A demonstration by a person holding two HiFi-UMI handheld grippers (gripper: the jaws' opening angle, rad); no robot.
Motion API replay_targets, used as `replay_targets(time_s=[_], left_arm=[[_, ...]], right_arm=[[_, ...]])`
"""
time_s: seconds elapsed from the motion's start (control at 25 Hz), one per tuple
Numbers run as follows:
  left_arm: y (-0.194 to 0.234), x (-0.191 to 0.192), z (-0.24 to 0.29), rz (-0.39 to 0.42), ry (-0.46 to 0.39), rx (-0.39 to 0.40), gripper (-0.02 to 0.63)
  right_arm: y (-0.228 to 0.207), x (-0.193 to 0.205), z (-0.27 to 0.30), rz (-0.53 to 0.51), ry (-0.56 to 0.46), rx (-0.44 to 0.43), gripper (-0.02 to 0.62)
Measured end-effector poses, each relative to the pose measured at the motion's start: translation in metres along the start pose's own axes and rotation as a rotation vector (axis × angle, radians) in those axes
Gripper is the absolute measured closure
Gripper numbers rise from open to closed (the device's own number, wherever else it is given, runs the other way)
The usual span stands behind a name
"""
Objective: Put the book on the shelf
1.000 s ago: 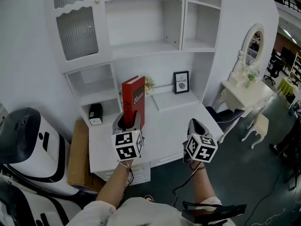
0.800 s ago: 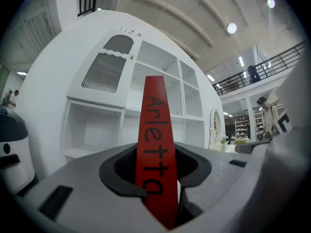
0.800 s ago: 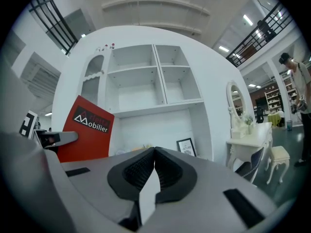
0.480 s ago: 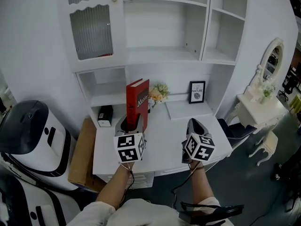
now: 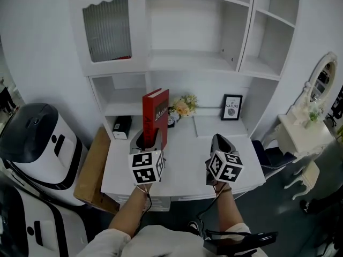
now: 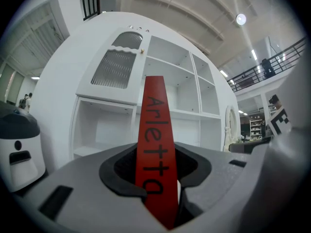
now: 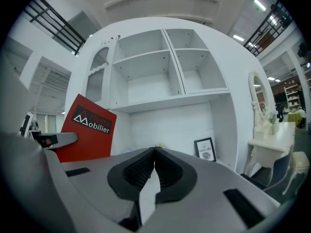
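Note:
A red hardback book (image 5: 155, 116) stands upright over the white desk (image 5: 182, 170), with my left gripper (image 5: 147, 139) shut on its lower edge. In the left gripper view the red spine (image 6: 155, 140) rises between the jaws of the left gripper (image 6: 159, 198), and the pads press on both sides. My right gripper (image 5: 218, 141) hovers to the right of the book, shut and with nothing in it. The right gripper view shows the right gripper (image 7: 154, 152) with its jaws meeting and the book's cover (image 7: 87, 130) at the left. The white shelf unit (image 5: 193, 63) rises behind the desk, its open compartments bare.
On the desk's back ledge stand a small framed print (image 5: 232, 107), a flower bunch (image 5: 184, 106) and a black box (image 5: 122, 127). A white and black machine (image 5: 37, 143) and a cardboard sheet (image 5: 91, 167) are at the left. A dressing table with a mirror (image 5: 305, 127) is at the right.
In the head view the shelf unit and desk have shifted right and now sit more centred. Both grippers have moved across with the view. The book stays clamped in the left gripper.

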State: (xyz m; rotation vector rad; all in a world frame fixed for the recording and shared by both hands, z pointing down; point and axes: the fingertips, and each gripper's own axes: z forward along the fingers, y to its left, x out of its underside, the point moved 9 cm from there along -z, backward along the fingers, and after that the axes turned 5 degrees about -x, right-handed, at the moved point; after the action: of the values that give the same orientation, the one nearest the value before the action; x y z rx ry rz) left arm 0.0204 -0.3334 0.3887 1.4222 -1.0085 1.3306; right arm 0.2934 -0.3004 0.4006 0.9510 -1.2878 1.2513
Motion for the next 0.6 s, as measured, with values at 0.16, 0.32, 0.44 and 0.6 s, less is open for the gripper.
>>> replay_targets(time_s=[0.16,0.32,0.44,0.6], left_arm=[[-0.017,-0.003,0.011,-0.020,-0.004,-0.062,0.440],[-0.038,-0.005,0.018,-0.030,-0.028,-0.103,0.440],[-0.052,-0.004,0.025,-0.023,-0.032,-0.127,0.440],[-0.062,-0.002,0.033,-0.024,-0.036,-0.158,0.440]], right_arm=[[-0.018,-0.012,0.015,-0.033,0.018,-0.060,0.574],[-0.040,-0.021,0.027,-0.049,0.020,-0.112,0.574],[-0.058,-0.023,0.036,-0.049,0.028,-0.136,0.574],[-0.072,-0.027,0.046,-0.056,0.033,-0.160,0.574]])
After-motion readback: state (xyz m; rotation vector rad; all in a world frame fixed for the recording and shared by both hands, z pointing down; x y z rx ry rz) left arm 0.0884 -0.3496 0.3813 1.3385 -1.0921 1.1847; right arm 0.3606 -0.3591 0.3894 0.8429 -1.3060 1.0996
